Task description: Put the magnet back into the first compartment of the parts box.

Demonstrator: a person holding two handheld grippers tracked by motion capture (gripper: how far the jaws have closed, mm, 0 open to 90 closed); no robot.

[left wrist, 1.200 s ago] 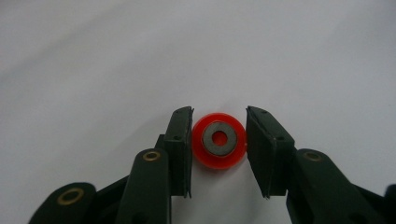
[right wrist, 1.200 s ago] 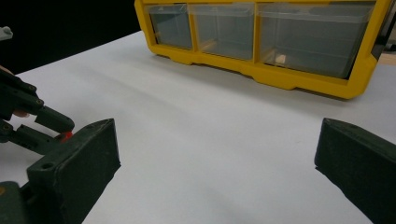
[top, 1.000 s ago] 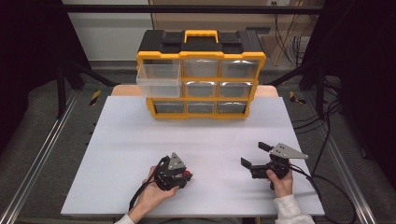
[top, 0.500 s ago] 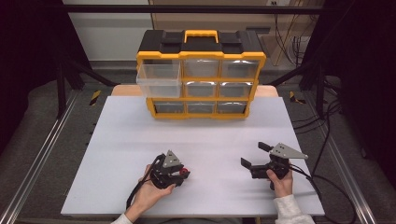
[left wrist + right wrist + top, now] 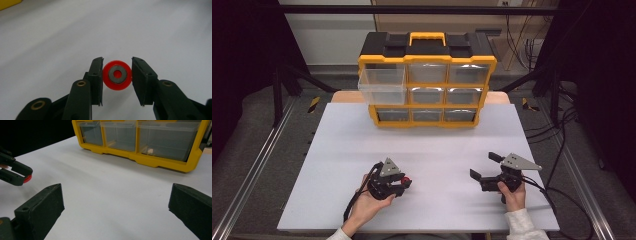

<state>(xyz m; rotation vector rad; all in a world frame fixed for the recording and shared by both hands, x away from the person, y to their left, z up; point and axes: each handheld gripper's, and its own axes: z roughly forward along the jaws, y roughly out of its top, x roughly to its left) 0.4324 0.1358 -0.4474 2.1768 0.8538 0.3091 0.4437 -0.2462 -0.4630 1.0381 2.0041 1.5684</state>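
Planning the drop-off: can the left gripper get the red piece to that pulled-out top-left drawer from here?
Probably yes. The left gripper is shut on the red piece, the white table between it and the pulled-out drawer is bare, and the drawer's top looks open.

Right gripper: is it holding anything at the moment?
No. The right gripper has its jaws spread wide with bare white table between them, while the red disc sits in the left gripper.
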